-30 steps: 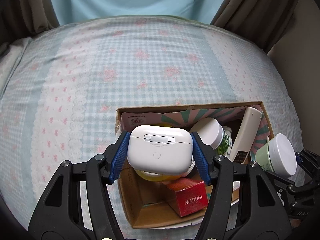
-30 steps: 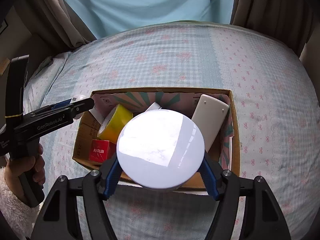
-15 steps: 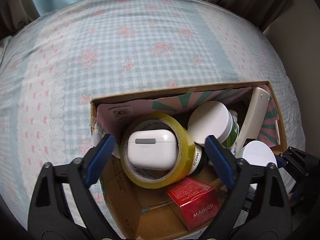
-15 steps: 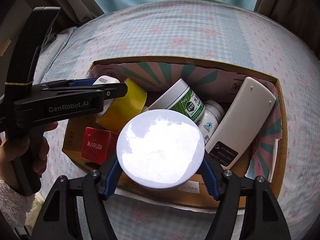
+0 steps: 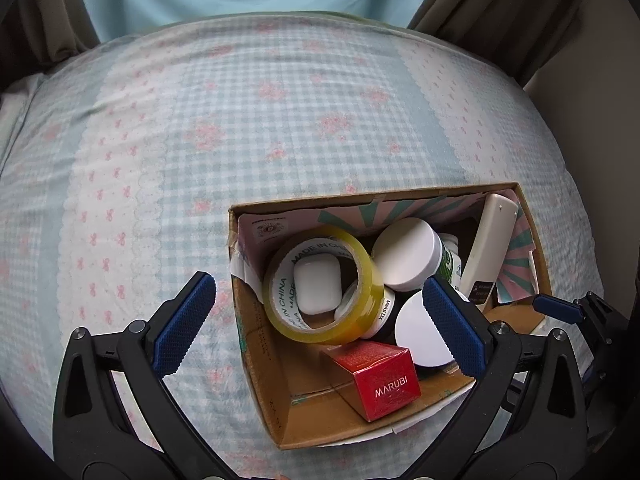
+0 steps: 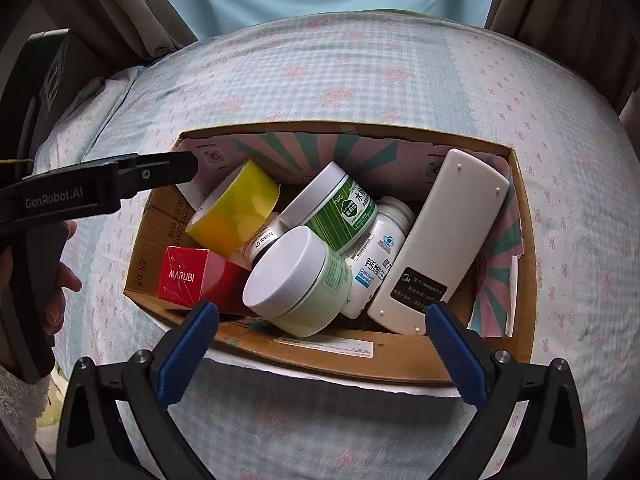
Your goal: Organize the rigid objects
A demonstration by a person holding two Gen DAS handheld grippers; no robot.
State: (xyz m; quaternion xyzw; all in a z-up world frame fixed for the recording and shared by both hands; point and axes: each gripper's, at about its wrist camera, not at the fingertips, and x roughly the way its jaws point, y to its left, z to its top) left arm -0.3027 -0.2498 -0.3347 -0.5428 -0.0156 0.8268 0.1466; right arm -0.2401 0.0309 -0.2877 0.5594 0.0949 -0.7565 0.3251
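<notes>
A cardboard box sits on the bed. The white earbud case lies inside the yellow tape roll. A pale green jar with a white lid lies in the box beside a green-labelled jar, a white bottle, a red MARUBI box and a white remote. My left gripper is open and empty above the box's left side. My right gripper is open and empty at the box's near edge.
The bed has a pale blue checked cover with pink flowers. Curtains hang behind it. The left gripper's arm reaches over the box's left edge in the right wrist view, held by a hand.
My left gripper opened, dropped the earbud case into the tape roll, then drew back. My right gripper opened and let the pale green jar down into the box.
</notes>
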